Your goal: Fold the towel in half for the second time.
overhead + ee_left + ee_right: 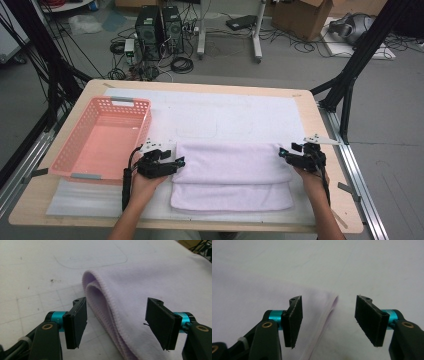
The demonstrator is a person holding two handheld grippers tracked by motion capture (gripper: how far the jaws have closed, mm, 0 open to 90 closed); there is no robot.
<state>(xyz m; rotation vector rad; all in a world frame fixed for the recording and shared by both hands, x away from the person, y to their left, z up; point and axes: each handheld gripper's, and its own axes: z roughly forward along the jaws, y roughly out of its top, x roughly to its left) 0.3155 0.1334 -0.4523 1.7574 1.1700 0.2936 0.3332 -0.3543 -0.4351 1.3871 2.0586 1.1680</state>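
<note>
A pale lilac towel [232, 175] lies folded on the white mat, its upper fold overlapping a lower layer. My left gripper [181, 162] sits at the towel's left edge, jaws open; in the left gripper view the folded edge of the towel [110, 302] runs between the wide-apart pads of the left gripper [117, 323] without being pressed. My right gripper [283, 153] is at the towel's right edge. In the right gripper view the towel's corner [329, 307] lies between the open jaws of the right gripper [328, 322], untouched by the pads.
A pink plastic basket [75, 155] stands on the left of the wooden table [320, 135]. The white mat [225, 115] covers most of the tabletop. Cables, computer towers and boxes lie on the floor beyond the far edge.
</note>
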